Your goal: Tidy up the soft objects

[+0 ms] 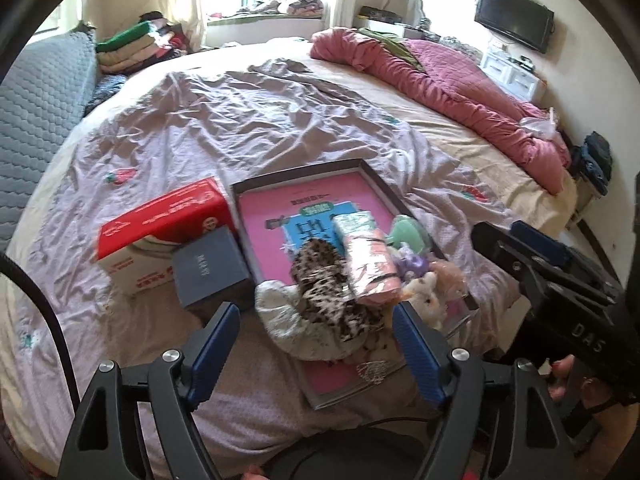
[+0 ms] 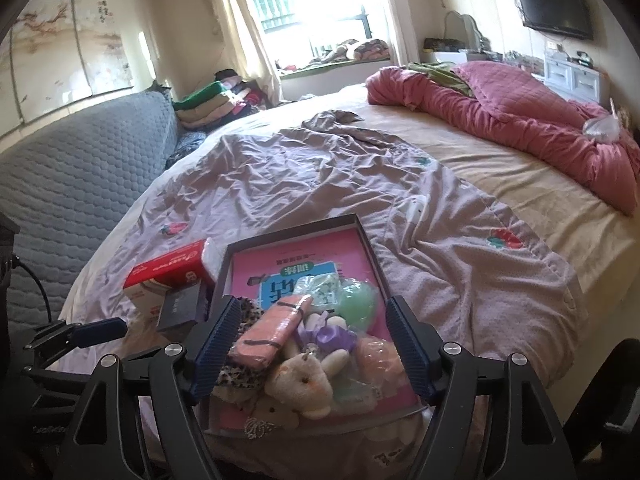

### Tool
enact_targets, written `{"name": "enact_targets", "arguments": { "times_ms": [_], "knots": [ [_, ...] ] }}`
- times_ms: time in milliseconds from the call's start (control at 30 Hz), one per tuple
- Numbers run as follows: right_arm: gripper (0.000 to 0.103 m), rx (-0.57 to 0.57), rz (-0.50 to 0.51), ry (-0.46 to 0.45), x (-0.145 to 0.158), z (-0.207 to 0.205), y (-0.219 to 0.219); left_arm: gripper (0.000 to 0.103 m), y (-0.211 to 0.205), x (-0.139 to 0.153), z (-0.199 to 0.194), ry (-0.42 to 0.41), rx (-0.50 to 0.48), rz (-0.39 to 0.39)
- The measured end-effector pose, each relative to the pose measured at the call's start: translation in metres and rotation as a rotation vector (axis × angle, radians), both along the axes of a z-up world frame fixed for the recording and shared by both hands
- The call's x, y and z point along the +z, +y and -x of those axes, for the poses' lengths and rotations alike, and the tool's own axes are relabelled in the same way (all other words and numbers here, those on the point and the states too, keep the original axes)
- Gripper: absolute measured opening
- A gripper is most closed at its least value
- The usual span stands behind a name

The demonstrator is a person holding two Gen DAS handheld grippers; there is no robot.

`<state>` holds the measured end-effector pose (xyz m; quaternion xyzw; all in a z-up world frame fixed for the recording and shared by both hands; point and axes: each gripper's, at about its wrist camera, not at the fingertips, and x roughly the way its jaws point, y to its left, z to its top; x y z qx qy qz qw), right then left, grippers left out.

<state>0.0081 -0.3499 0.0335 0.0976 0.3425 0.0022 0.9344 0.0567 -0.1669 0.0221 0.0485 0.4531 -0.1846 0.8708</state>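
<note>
Plush toys [image 2: 298, 380] lie heaped in the tray [image 2: 362, 236]; both grippers, left [image 1: 318, 346] and right [image 2: 312, 344], hover tilted down, fingers released.

1. Lilac bedsheet [image 1: 240, 128]: thin cloth, matt, heavily creased.
2. Red carton [image 1: 160, 224]: glossy printed card.
3. Tray [image 2: 362, 236]: dark rigid rim, pink glossy printed base.
4. Plush rabbit [image 2: 300, 384]: fuzzy cream pile.
5. Left tool [image 1: 316, 344] pads: blue, ribbed; frame matt black plastic, bright metal pivots.

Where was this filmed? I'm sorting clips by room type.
Most likely a home bedroom: a large bed with a rumpled pink quilt, folded clothes stacked by the window, and a wall-mounted television.
</note>
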Motion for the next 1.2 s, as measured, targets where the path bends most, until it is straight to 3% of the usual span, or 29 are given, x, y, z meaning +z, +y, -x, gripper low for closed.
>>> {"name": "enact_targets", "arguments": {
  "times_ms": [367,600,1200],
  "knots": [
    [0.077,0.090,0.054,0.009,0.002,0.032,0.034,0.083,0.035,0.001,0.027,-0.028,0.091,-0.020],
    [0.077,0.106,0.081,0.016,-0.006,0.059,0.052,0.083,0.055,-0.007,0.045,0.008,0.157,0.001],
    [0.077,0.124,0.084,0.007,-0.003,0.091,0.071,0.083,0.077,-0.013,0.074,0.036,0.203,-0.005]
  ]
}}
